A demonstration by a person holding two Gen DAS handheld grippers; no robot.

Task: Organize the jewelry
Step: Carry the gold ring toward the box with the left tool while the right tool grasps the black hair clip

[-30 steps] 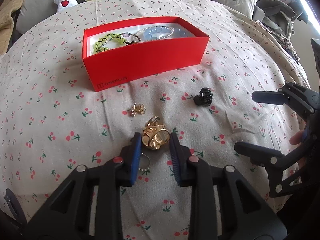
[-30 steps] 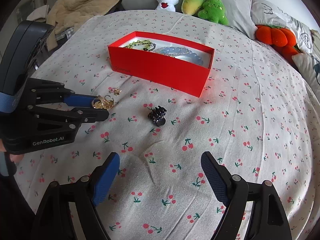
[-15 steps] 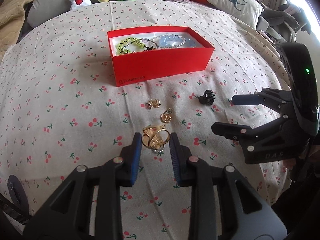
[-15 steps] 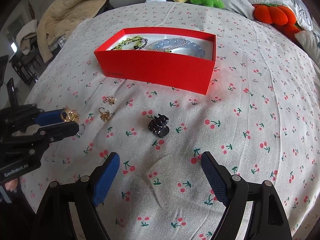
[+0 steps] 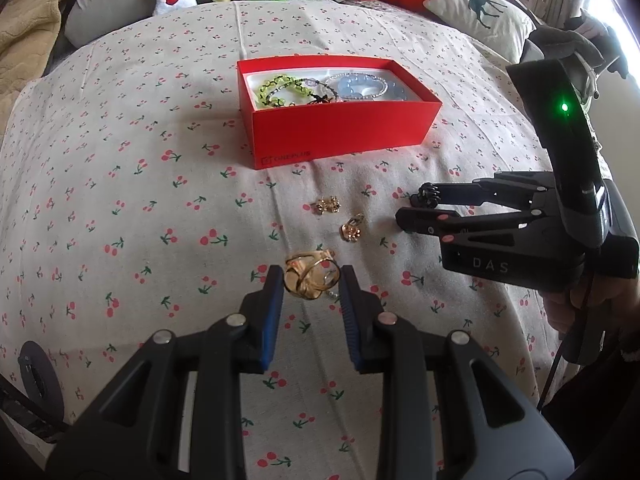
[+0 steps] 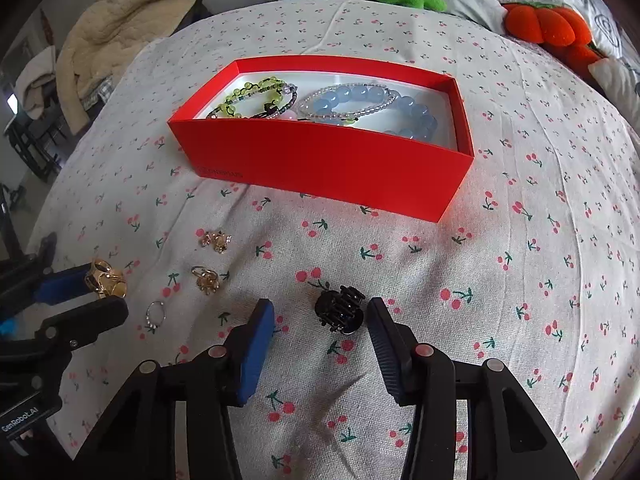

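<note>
Now: two grabs, box next

L gripper (image 5: 312,280) clamps gold clip (image 5: 311,280). R gripper (image 6: 320,316) closing round black claw clip (image 6: 339,314) on bed (image 6: 520,280), pads not touching yet. Next, I'd judge: lift both to red box (image 6: 328,164) beyond.

Bracelets (image 6: 360,108) in box (image 6: 320,168) — hair clip (image 6: 339,312) before it.

"oneplus" on the red box (image 5: 340,136); "das" on the right gripper (image 5: 418,210) (left gripper (image 6: 105,295): "genrobot.ai").
</note>
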